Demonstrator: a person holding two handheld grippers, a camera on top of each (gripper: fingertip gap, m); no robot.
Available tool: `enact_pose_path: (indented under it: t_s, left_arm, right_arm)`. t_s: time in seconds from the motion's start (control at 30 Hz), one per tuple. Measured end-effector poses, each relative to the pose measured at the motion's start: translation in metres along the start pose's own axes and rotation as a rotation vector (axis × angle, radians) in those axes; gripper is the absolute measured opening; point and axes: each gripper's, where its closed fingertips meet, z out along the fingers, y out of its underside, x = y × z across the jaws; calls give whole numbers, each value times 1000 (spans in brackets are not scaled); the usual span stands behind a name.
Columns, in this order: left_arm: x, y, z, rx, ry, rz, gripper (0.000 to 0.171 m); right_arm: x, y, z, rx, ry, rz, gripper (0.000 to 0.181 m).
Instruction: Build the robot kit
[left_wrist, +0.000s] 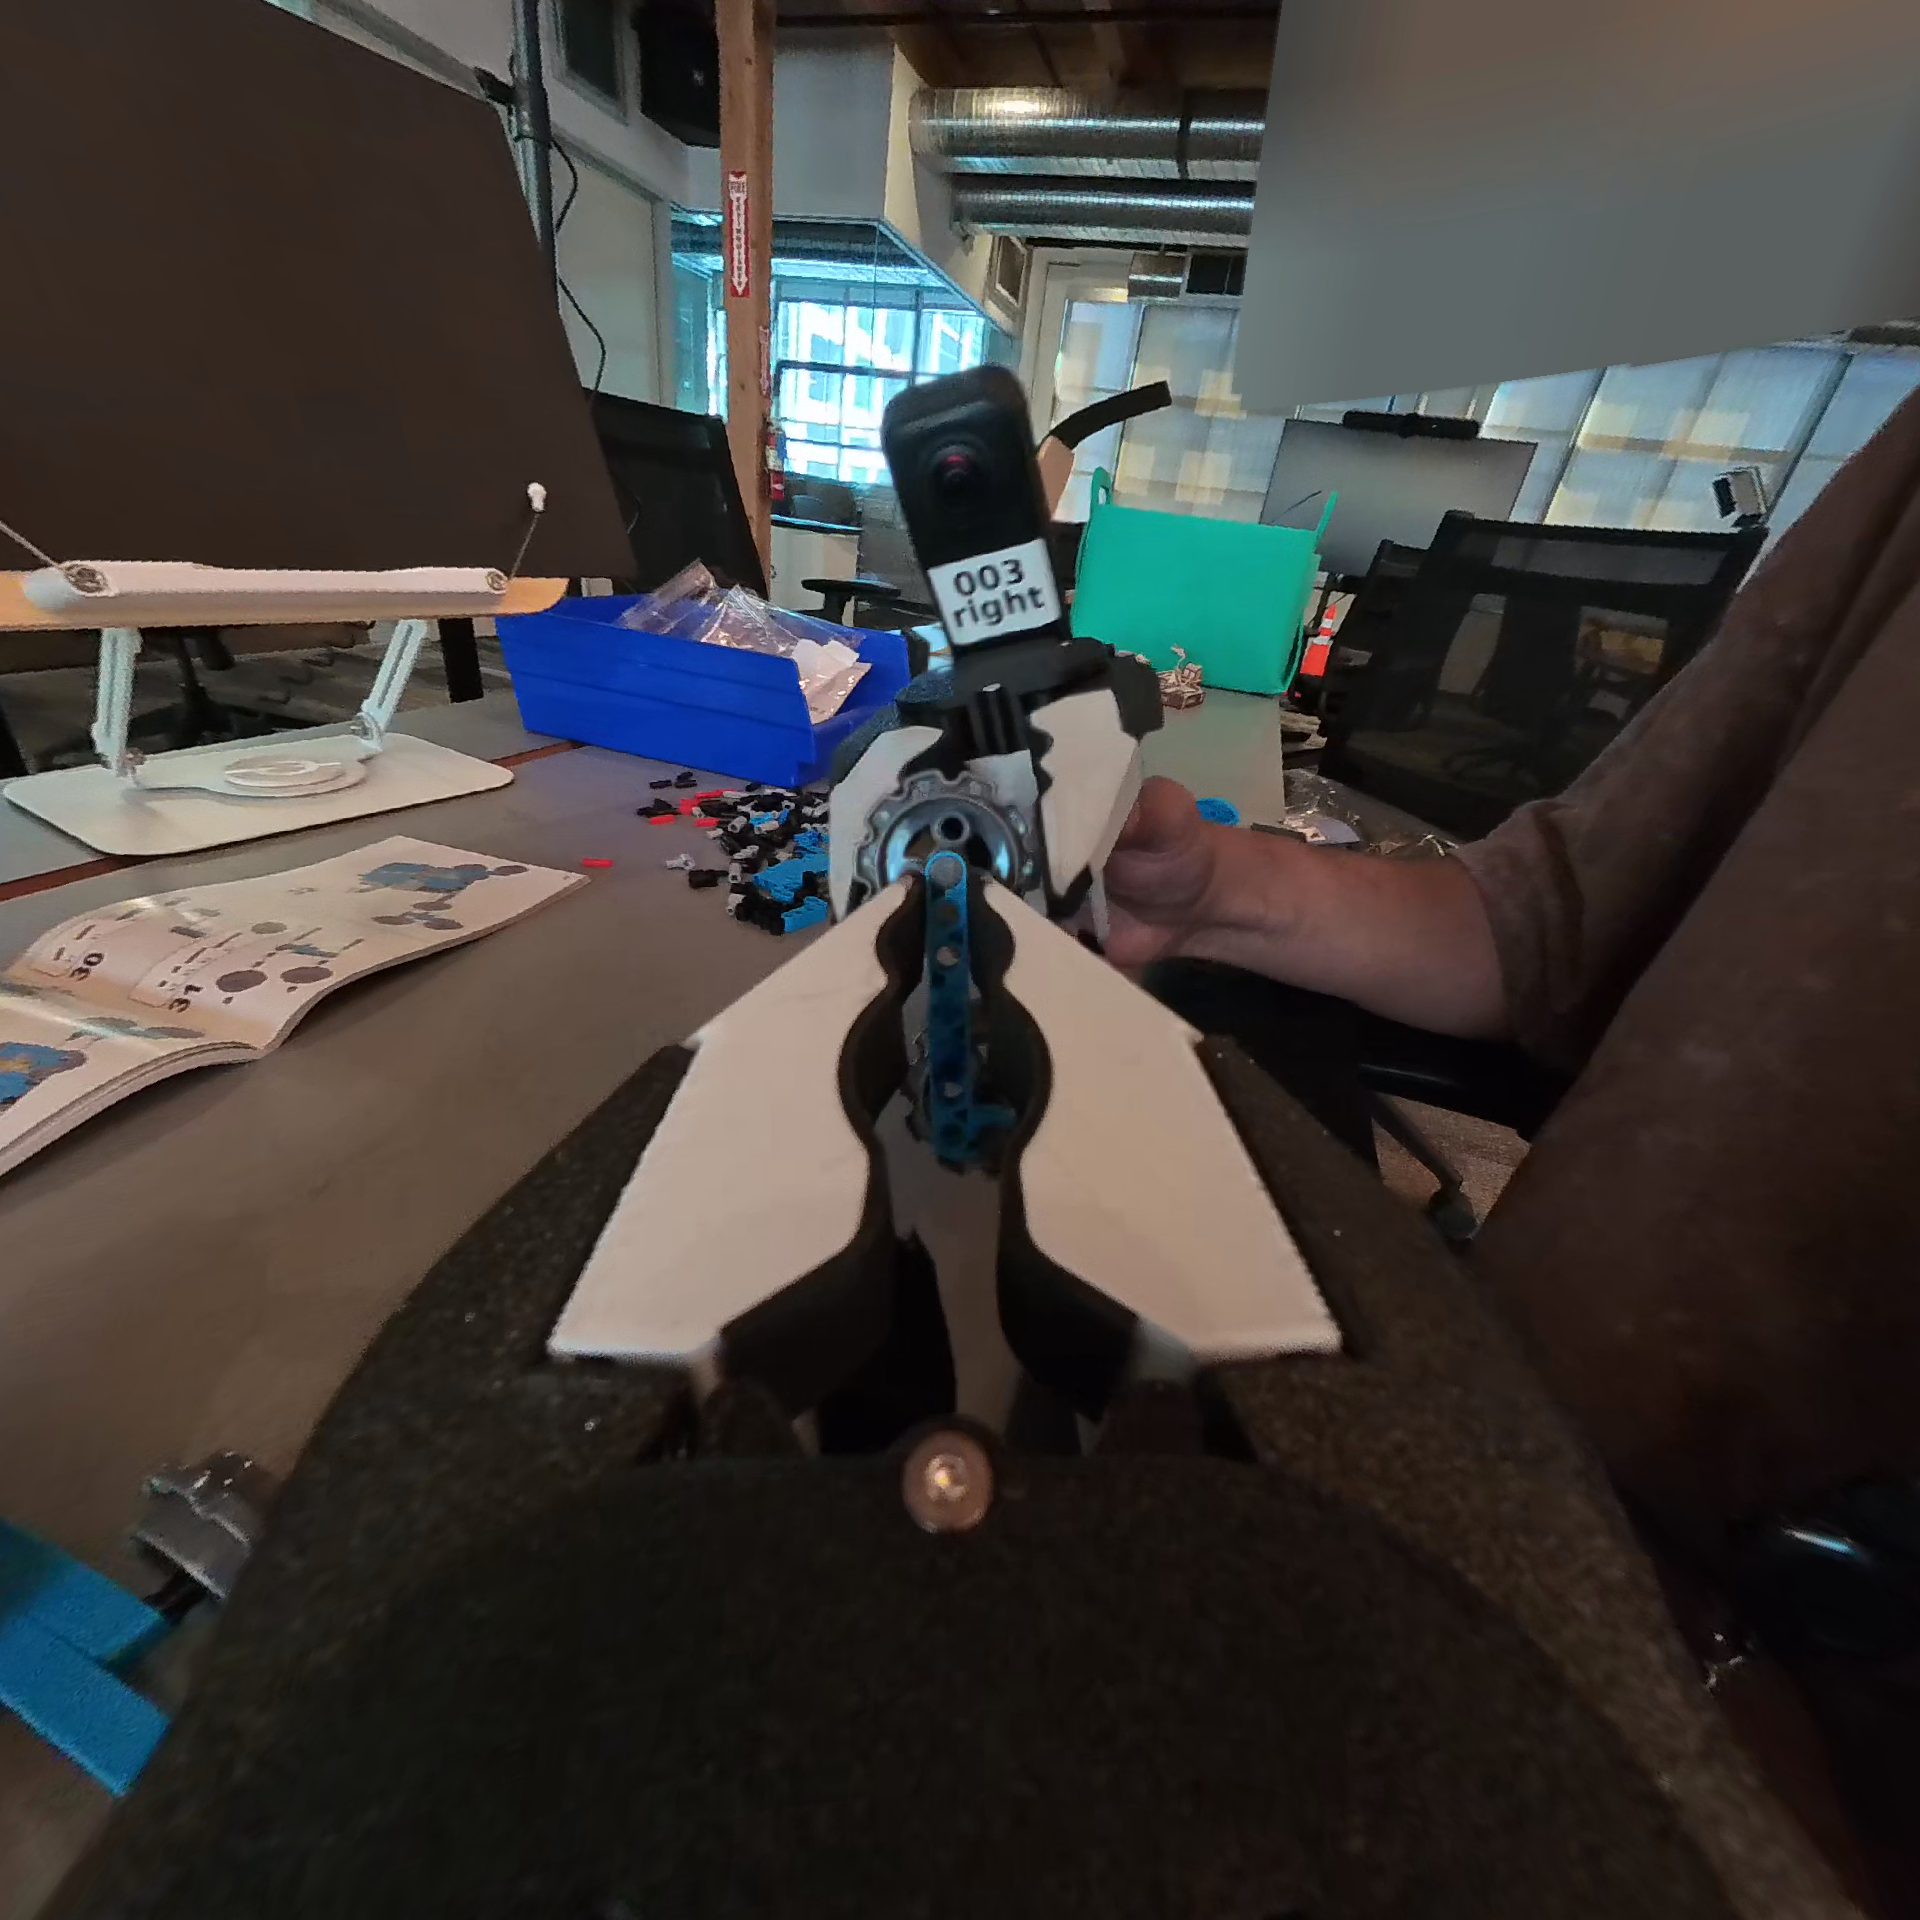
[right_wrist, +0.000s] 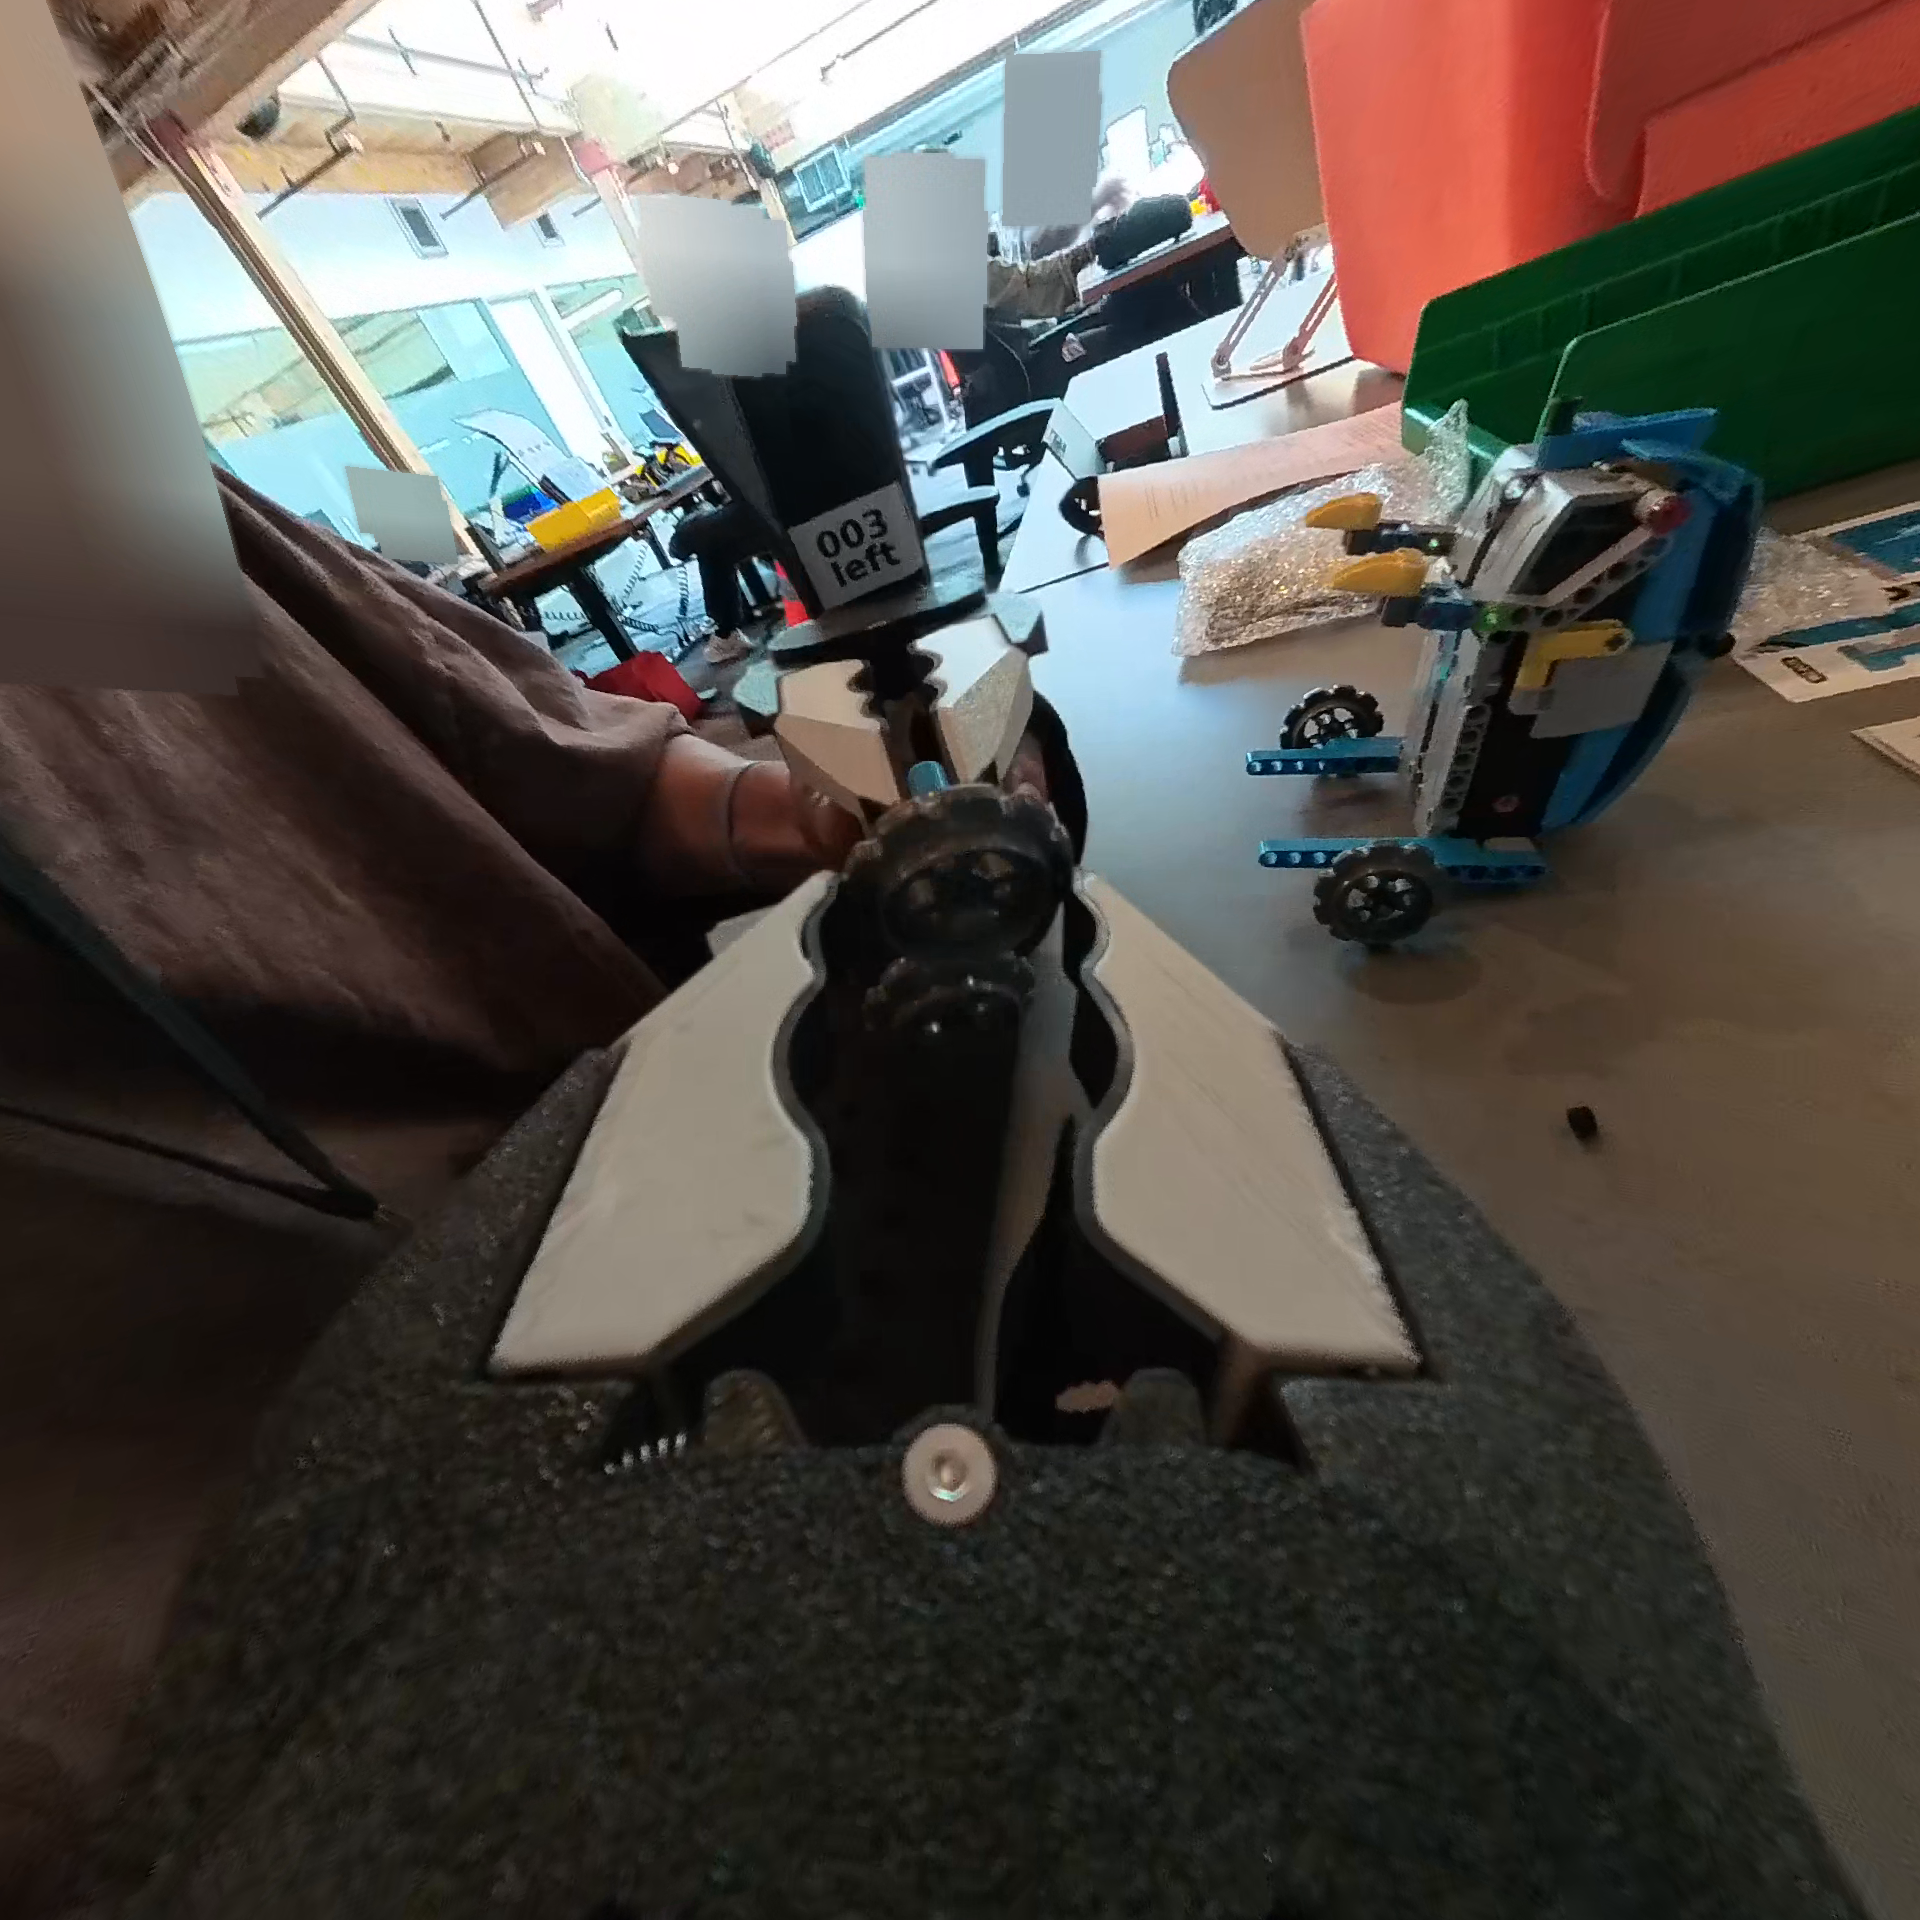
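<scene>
Between my two grippers, held above the grey table (left_wrist: 312, 1195), a blue beam and a black wheel meet. My left gripper (left_wrist: 940, 914) is clenched on the blue perforated beam (left_wrist: 948, 997), which runs forward along the gap between its white fingers (left_wrist: 790, 1091) and ends at the wheel's hub. My right gripper (right_wrist: 961, 904) faces it head-on and is clamped on the black treaded wheel (right_wrist: 961, 883), gripping the tyre from both sides; a second, smaller toothed part sits just behind the wheel in the same grip, too dark for me to identify. In the left wrist view the wheel (left_wrist: 948, 842) shows its silver hub toward me, with the beam's tip touching it at the centre, and my right hand (left_wrist: 1164, 873) wraps the handle behind.

Left of the beam on the table lie an open instruction booklet (left_wrist: 260, 956), a scatter of small black, blue and red loose pieces (left_wrist: 748, 842), a blue bin (left_wrist: 675, 686) holding clear plastic bags, and a white stand (left_wrist: 260, 769).

Right of the wheel in the right wrist view, a blue and grey brick-built vehicle (right_wrist: 1538, 665) lies tipped on its side, well apart from my grippers, with two black wheels on blue beams. Behind it stand a green bin (right_wrist: 1714, 312) and a crinkled clear bag (right_wrist: 1268, 582). A small black piece (right_wrist: 1581, 1124) lies alone on the tabletop.
</scene>
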Motion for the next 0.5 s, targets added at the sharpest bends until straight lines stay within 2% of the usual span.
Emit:
enact_pose_path:
  t_s: [0.1,0.17,0.23,0.33,0.5]
  left_arm:
    - [-2,5,3,-35,-21,8,6]
    - [-3,8,4,-53,-22,5,6]
    - [-3,9,5,-64,-19,4,6]
    - [-1,13,7,-89,-17,16,6]
    - [-1,17,8,-116,-34,37,6]
  right_arm:
    - [11,7,-5,-88,100,-66,48]
    - [16,-1,-14,-174,204,-194,52]
    - [8,-13,-19,-275,258,-334,42]
    - [-4,-13,-11,-455,237,-442,31]
    - [3,8,-5,-673,178,-428,13]
